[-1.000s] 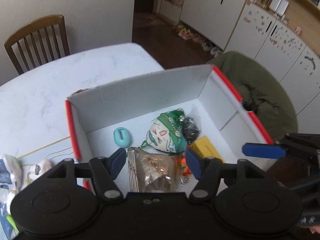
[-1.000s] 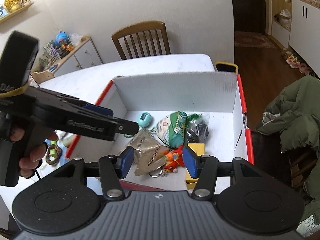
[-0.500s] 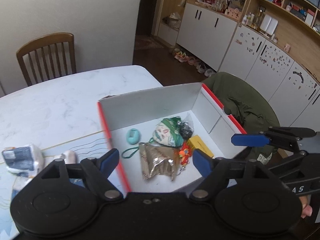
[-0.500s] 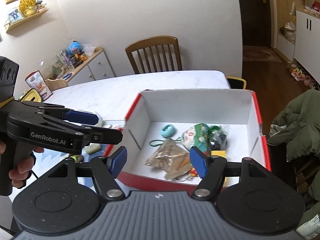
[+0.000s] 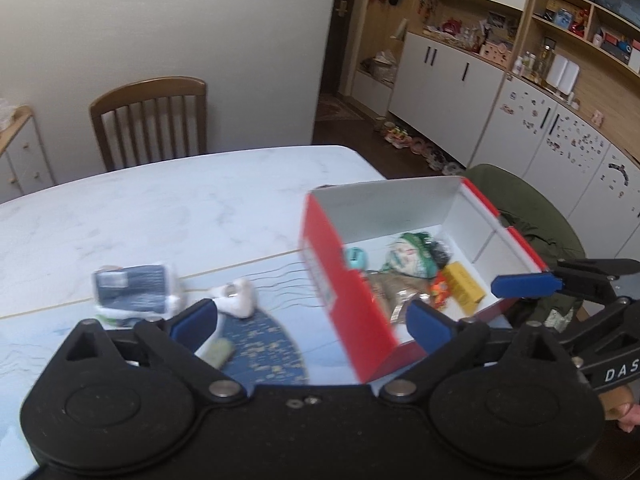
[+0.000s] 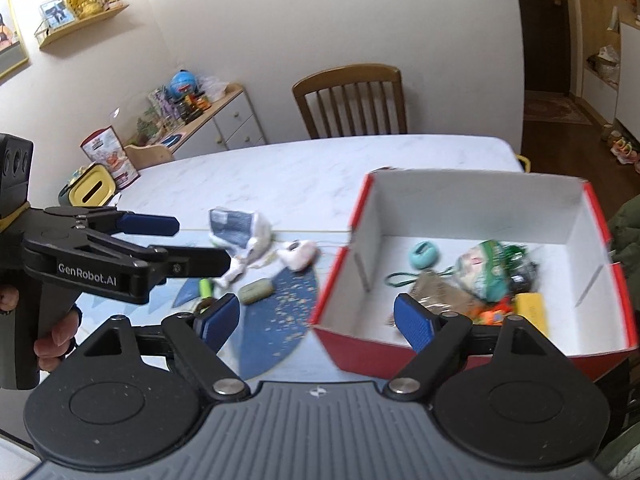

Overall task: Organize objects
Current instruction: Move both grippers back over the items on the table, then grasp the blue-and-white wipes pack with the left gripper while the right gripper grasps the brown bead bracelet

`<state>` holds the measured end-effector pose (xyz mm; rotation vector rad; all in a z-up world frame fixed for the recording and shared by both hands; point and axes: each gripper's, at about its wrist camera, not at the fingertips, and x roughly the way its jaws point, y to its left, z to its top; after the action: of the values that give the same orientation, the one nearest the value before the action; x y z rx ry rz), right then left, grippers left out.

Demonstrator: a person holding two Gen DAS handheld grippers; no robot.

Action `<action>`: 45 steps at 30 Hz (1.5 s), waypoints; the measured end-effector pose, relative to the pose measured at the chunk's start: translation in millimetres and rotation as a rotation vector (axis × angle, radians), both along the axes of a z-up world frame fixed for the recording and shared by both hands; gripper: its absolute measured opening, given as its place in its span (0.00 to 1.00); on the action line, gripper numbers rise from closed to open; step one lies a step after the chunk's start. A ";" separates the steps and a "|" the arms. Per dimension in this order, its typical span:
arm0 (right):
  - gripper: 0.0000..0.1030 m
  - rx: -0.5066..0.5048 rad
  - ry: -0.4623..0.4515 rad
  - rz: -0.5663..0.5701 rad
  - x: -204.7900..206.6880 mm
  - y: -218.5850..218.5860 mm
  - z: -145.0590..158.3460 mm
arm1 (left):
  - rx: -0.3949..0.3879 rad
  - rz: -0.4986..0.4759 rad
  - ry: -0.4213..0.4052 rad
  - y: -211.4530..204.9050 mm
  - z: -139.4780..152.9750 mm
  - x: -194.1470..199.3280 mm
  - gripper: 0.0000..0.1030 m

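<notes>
Box, red outside and white inside, is seen ahead of both spread, empty grippers; left gripper; right gripper; small objects lie left of it.

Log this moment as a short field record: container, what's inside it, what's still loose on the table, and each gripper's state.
container: red box with white inside, open, on the white table
inside: teal keychain, green-and-white plush, brown foil packet, yellow block
loose on table: tissue pack, white toy, olive capsule-shaped item
left gripper: open, empty
right gripper: open, empty
</notes>
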<state>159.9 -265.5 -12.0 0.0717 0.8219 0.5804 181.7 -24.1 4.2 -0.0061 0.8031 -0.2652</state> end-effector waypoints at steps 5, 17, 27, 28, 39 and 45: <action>0.82 -0.011 0.034 0.010 -6.1 37.9 -9.2 | 0.016 0.047 -0.008 38.9 -3.3 0.4 0.99; 0.82 -0.086 0.086 0.036 -14.9 124.3 -40.1 | 0.034 0.167 0.002 126.3 -19.8 26.2 1.00; 0.82 -0.195 0.109 0.039 -2.8 176.3 -76.9 | 0.028 0.159 0.014 155.1 -48.2 66.8 1.00; 0.82 -0.204 0.116 0.041 -1.5 180.5 -80.8 | 0.024 0.147 0.017 155.9 -51.4 72.2 1.00; 0.82 -0.258 0.174 0.012 9.0 199.7 -110.3 | -0.074 0.217 0.196 166.0 -86.0 136.1 0.98; 0.80 -0.271 0.190 0.004 14.6 203.2 -119.8 | -0.165 0.335 0.312 178.7 -102.5 163.6 0.94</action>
<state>174.5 -62.3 -131.8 -0.1246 1.0790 0.4655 345.4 154.7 -98.4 -0.3420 1.0719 -0.0107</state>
